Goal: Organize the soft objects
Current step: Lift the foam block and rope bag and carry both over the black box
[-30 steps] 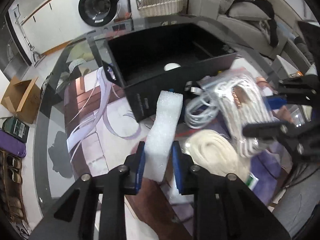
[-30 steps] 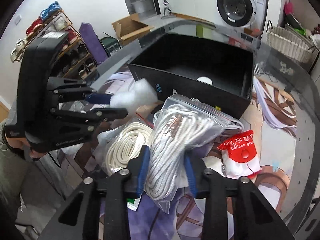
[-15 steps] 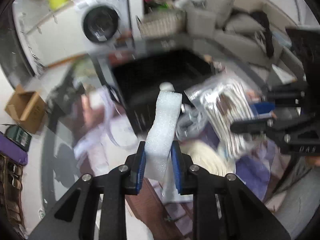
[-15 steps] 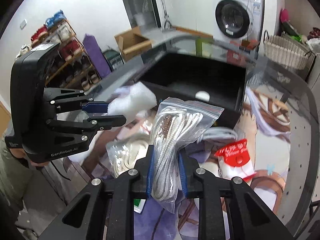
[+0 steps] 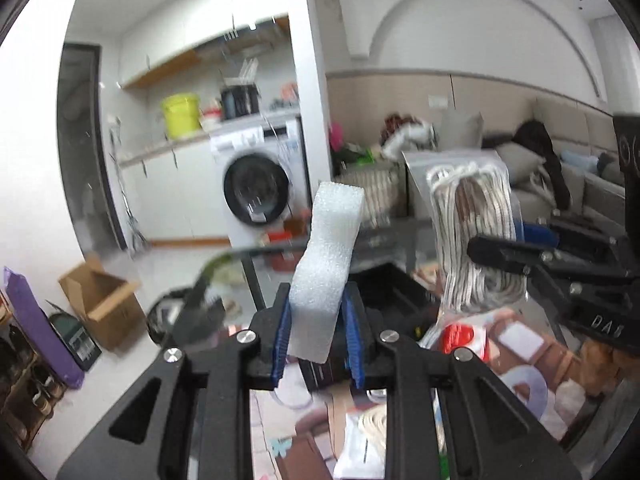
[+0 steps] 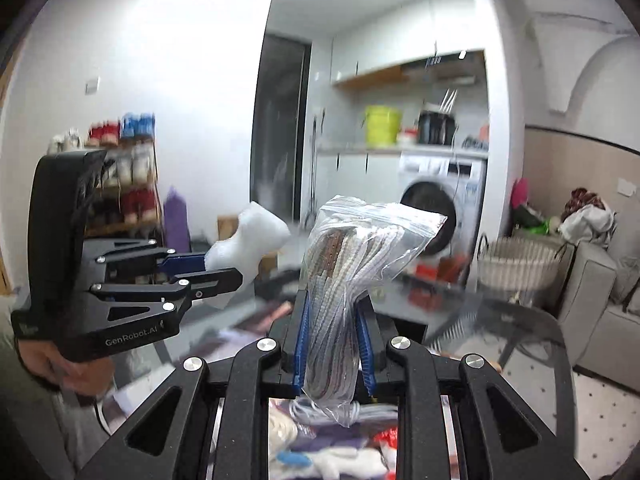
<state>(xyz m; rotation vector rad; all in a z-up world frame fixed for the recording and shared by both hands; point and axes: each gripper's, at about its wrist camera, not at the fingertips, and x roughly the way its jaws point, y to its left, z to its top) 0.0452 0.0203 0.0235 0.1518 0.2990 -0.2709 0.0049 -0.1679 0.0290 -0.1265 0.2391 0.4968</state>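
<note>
Carry step: a white foam strip [image 5: 326,272] is pinched in the left hand-held gripper [image 5: 318,338] and a bagged rope coil [image 6: 340,300] in the right hand-held gripper [image 6: 334,350], both raised above the bench [image 6: 504,316]; lowering into the black box [image 5: 390,292] is judged next.

Two handheld grippers [image 5: 316,340] [image 6: 334,354], one white foam block [image 5: 326,276], one bagged rope bundle [image 6: 340,292] (clear zip bag), one washing machine [image 5: 258,192], one yellow bucket [image 5: 181,115].

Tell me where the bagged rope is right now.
The bagged rope is clamped upright in the right tool, lifted off the table, with the foam block in the left tool beside it.
</note>
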